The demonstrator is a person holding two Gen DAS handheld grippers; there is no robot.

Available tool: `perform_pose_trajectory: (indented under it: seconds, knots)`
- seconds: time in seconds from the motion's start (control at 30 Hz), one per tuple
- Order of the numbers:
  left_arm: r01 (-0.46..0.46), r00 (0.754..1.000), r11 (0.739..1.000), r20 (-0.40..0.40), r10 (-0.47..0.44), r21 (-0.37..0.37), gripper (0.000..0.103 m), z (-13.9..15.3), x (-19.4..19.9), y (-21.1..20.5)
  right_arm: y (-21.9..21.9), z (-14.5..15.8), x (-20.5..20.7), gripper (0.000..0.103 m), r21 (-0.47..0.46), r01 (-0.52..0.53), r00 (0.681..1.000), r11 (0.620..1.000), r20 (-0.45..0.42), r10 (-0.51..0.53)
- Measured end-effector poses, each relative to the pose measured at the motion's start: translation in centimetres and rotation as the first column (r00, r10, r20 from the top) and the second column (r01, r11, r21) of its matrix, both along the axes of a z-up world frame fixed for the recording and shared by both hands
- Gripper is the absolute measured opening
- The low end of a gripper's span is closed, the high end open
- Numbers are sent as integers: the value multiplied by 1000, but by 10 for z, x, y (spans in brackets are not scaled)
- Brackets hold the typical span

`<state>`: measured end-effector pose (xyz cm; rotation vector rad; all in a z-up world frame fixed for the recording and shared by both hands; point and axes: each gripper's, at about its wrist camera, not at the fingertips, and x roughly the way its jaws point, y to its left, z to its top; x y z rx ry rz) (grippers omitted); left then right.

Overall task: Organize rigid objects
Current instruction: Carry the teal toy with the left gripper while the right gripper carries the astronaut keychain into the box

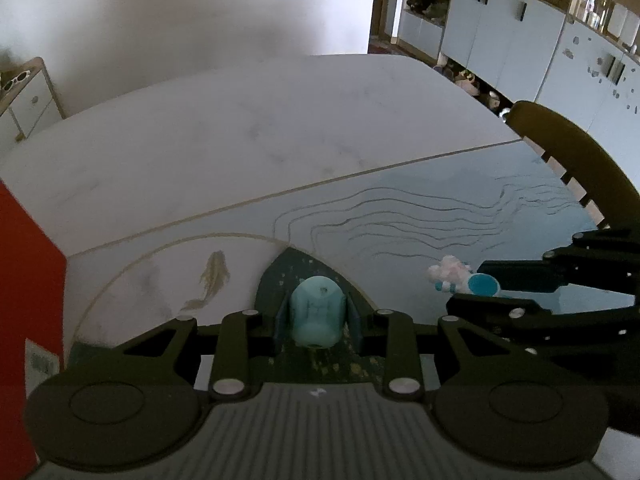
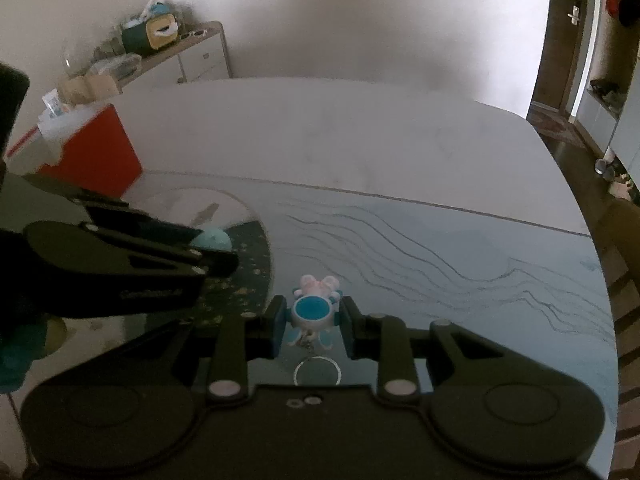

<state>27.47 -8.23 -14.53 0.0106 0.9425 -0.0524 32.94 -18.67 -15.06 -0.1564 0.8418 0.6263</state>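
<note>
Your left gripper (image 1: 318, 320) clamps the teal figure (image 1: 318, 314), your right gripper (image 2: 312, 320) the keychain toy (image 2: 314, 312); now carry both toward the red box (image 2: 94, 148).

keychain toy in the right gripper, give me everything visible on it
The toy is a small figure, plastic by its look: white body, round blue patch ringed in white, pale pink tufts at its far end, blue-striped limbs. A short chain leads to a metal ring hanging toward the camera. The right gripper is shut on it, blue fingers pressing both sides. It looks lifted off the mat.
</note>
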Motion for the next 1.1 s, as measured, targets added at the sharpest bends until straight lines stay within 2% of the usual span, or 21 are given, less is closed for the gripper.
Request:
perform_pose_trajectory:
  seconds: [0.2, 0.5, 0.7, 1.1]
  knots:
    - [-15, 1000, 999, 8, 15, -30, 30, 17, -21, 5, -6, 21, -17, 27, 57, 5, 1000, 998, -19, -4]
    - [-57, 998, 998, 31, 58, -34, 30, 48, -50, 22, -1, 58, -44, 27, 94, -9, 1000, 996, 25, 7]
    - [-86, 994, 996, 70, 87, -20, 30, 72, -69, 47, 19, 82, -58, 27, 116, -32, 998, 993, 63, 25]
    - [-98, 987, 995, 126, 100, -21, 30, 115, -96, 109, 89, 118, -79, 27, 154, -77, 991, 985, 123, 58]
